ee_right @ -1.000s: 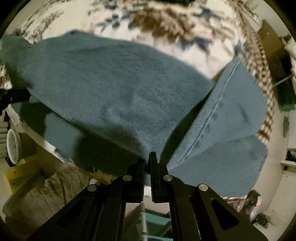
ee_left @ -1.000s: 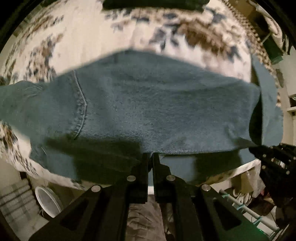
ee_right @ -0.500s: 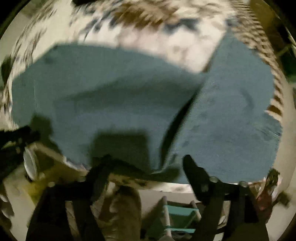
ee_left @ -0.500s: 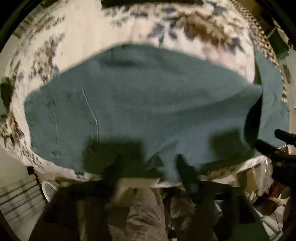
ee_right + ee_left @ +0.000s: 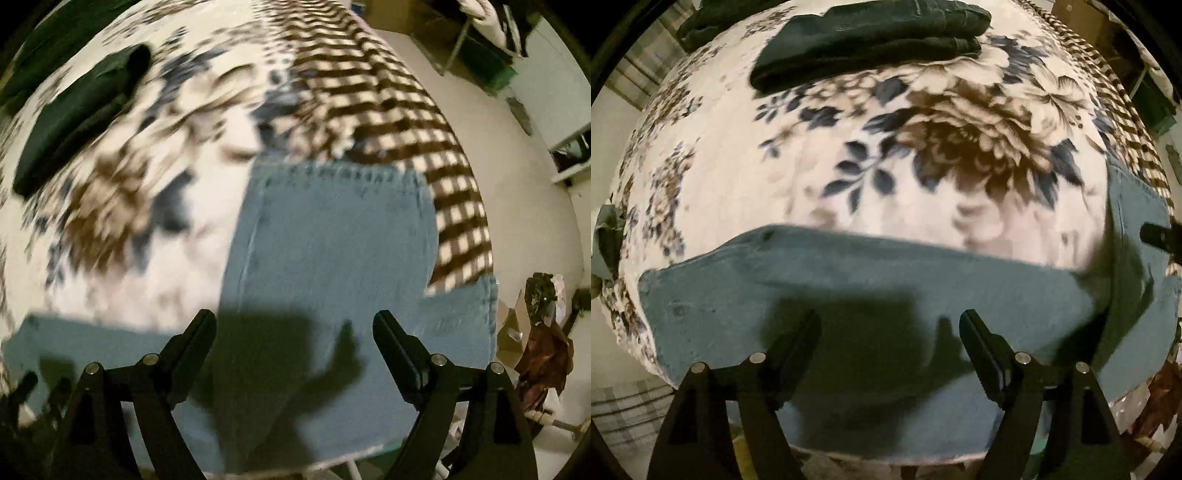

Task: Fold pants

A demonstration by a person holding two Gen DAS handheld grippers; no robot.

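Blue denim pants (image 5: 871, 273) lie flat along the near edge of a floral blanket (image 5: 820, 155). In the right wrist view the pants (image 5: 332, 243) run away from me as a leg with a stitched hem near the checked border. My left gripper (image 5: 890, 332) is open and empty just above the near part of the pants. My right gripper (image 5: 295, 332) is open and empty above the leg. The right gripper's tip (image 5: 1156, 236) shows at the right edge of the left wrist view.
A stack of folded dark pants (image 5: 871, 40) sits at the far side of the blanket, also in the right wrist view (image 5: 74, 107). A brown checked border (image 5: 406, 110) runs along the right side. Floor clutter (image 5: 546, 339) lies to the right.
Both grippers were shut on the denim one second ago. They have opened and let it go. The pants now lie flat, and both grippers have pulled back.
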